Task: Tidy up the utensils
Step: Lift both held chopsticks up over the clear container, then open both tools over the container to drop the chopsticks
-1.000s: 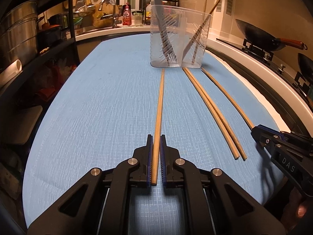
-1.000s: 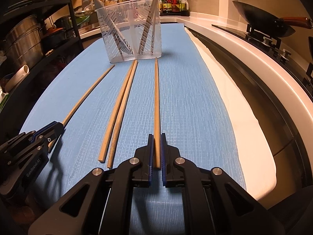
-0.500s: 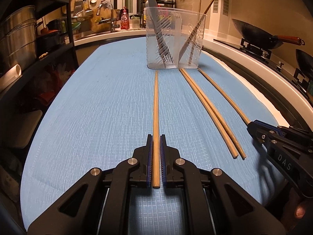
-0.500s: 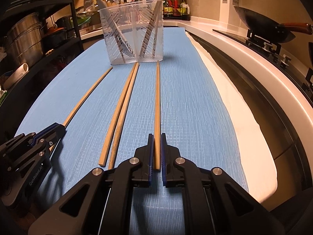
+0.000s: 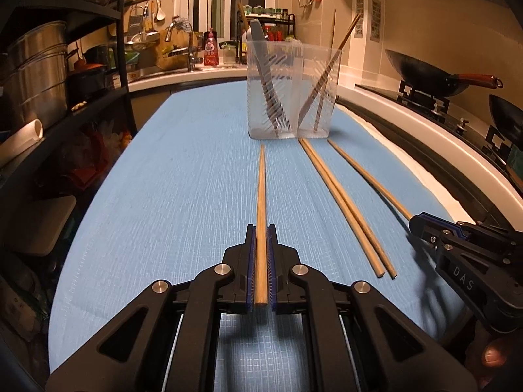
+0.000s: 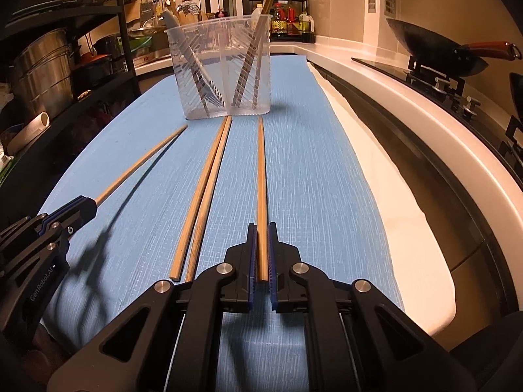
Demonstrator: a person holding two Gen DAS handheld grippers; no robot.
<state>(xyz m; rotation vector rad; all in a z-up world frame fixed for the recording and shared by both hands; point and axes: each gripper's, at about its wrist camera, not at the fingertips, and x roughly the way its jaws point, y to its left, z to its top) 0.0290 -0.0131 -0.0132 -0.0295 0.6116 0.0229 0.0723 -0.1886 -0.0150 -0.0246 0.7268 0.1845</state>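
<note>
- The left gripper (image 5: 261,232) is closed on a single wooden chopstick (image 5: 261,196); the stick runs straight between the two blue pads, its blunt end reaching back to about the rear of the pads.
- That left-held chopstick points forward at the clear plastic utensil holder (image 5: 291,91), its tip stopping just short of the holder's base.
- The right gripper (image 6: 261,230) is likewise clamped on another chopstick (image 6: 261,179), held near its blunt end and centred between the pads, the shaft aimed at the holder (image 6: 222,65).
- Between the two held sticks lies a loose pair of chopsticks (image 6: 204,196) on the blue mat (image 6: 310,179), side by side and touching along their length, tips near the holder's base and blunt ends near the grippers.
- In the left wrist view the right gripper (image 5: 412,223) shows at the right edge, its chopstick (image 5: 366,173) angling out toward the holder.
- In the right wrist view the left gripper (image 6: 91,204) shows at the left edge, with its stick (image 6: 143,161) above its own shadow on the mat.
- Inside the holder, a fork (image 5: 274,104) leans in the left compartment and chopsticks (image 5: 323,78) lean in the right one.
- A wok (image 5: 434,75) sits on the stove, well to the right.
</note>
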